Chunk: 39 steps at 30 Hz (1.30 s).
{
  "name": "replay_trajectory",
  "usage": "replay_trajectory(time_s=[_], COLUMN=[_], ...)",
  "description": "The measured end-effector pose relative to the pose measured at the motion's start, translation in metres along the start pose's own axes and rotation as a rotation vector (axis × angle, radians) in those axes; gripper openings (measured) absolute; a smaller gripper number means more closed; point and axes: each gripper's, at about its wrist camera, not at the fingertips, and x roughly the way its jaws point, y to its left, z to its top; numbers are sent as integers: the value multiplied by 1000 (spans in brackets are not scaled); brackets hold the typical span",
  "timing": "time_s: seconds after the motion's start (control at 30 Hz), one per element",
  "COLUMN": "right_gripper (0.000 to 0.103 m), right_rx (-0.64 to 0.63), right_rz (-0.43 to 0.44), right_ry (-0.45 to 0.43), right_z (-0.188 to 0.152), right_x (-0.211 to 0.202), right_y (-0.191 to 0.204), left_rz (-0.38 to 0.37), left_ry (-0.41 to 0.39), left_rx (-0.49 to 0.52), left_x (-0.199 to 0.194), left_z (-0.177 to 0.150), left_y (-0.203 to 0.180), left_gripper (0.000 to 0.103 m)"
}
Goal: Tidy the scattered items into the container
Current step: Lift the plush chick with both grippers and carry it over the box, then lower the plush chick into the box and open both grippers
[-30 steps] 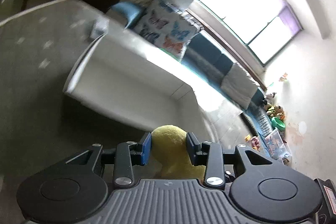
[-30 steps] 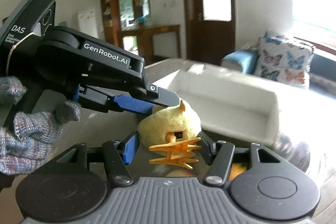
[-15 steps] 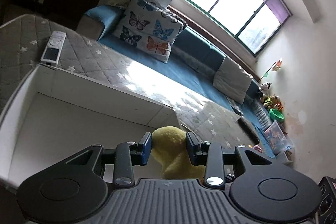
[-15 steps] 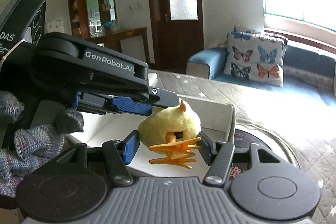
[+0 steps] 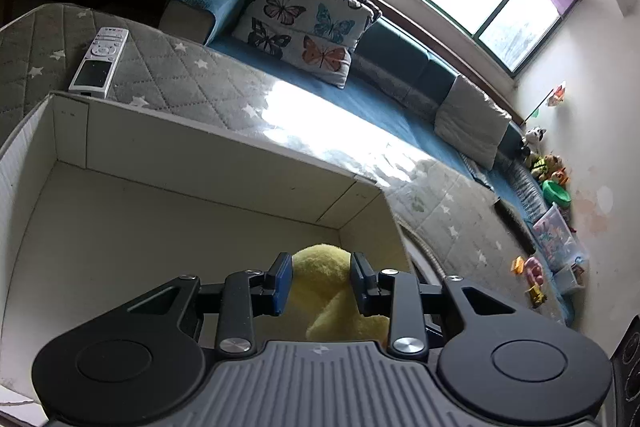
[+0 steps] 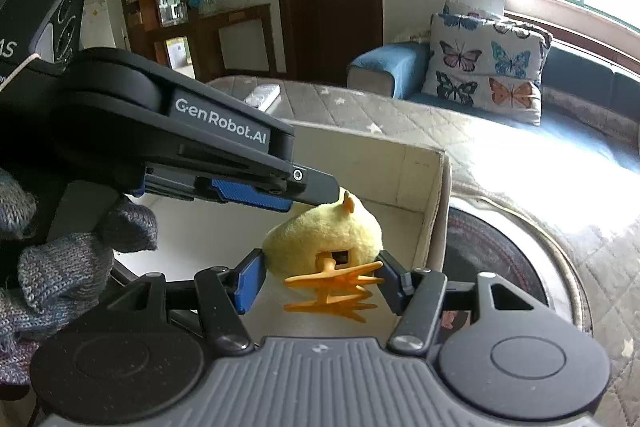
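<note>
A remote control point(image 5: 99, 62) lies on the quilted cover point(image 5: 180, 83) just behind the white box point(image 5: 192, 155), with a butterfly cushion point(image 5: 308, 23) further back. Over the box's bare floor, both grippers hold 1 yellow plush chick point(image 6: 324, 239): the right gripper point(image 6: 320, 279) clamps its sides, and the left gripper point(image 5: 320, 281) is closing on it. Only the right view shows its orange feet point(image 6: 336, 291) and a gloved hand point(image 6: 60, 267)
</note>
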Motion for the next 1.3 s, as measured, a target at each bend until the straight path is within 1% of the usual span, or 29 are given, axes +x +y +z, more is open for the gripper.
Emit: replay_trajectory(time_s=[0.1, 0.4, 0.7, 0.77, 0.83, 1.2, 1.3], right_gripper=[61, 61, 62, 63, 67, 72, 76], right_rx=[-4, -7, -5, -8, -10, -26, -35], right_rz=[2, -8, -10, -8, -6, -4, -1], right_ry=[7, -14, -70, -81, -91, -137, -141], right_z=[-1, 0, -2, -5, -8, -26, -32], right_x=[1, -11, -37, -43, -50, -90, -98], right_y=[1, 5, 7, 9, 10, 23, 28], left_rz=[5, 10, 31, 35, 37, 57, 71], left_ry=[6, 14, -14, -22, -29, -74, -85], left_rx=[2, 10, 44, 54, 63, 101, 113], left_x=[3, 1, -18, -23, -29, -63, -71], left_z=[0, -3, -10, -14, -18, -41, -49], left_y=[1, -2, -13, -16, -20, -33, -35], left_gripper=[34, 34, 34, 34, 34, 34, 34])
